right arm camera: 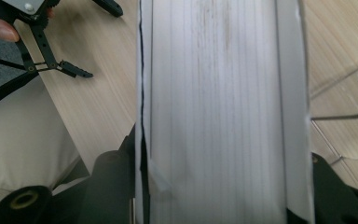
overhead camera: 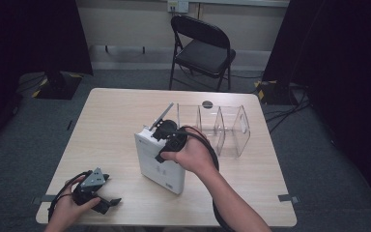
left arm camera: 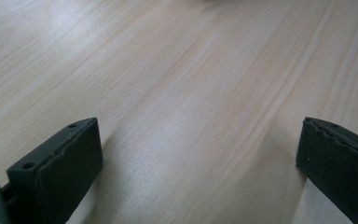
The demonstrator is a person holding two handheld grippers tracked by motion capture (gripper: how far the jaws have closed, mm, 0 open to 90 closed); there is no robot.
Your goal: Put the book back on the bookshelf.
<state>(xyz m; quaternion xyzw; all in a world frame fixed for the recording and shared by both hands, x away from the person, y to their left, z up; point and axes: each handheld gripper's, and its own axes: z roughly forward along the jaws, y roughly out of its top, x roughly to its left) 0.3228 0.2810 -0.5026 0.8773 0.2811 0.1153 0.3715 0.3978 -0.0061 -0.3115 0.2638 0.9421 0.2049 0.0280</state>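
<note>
A thick white book [overhead camera: 160, 163] stands upright on the wooden table [overhead camera: 111, 125], near the middle. My right gripper [overhead camera: 166, 134] comes down on its top edge, shut on it. In the right gripper view the two black jaws press both white covers, and the page edges [right arm camera: 223, 93] run between them. My left gripper [overhead camera: 109, 189] rests low on the table's near left corner, held by a hand. It is open, with bare wood between its jaws [left arm camera: 198, 154]. It also appears far off as the left gripper [right arm camera: 51, 51] in the right gripper view.
A clear plastic organiser [overhead camera: 221, 129] with several compartments stands just right of the book, its wall [right arm camera: 345, 79] close to my right jaw. A black folding chair [overhead camera: 200, 48] stands beyond the far edge. Cables lie on the floor at the right.
</note>
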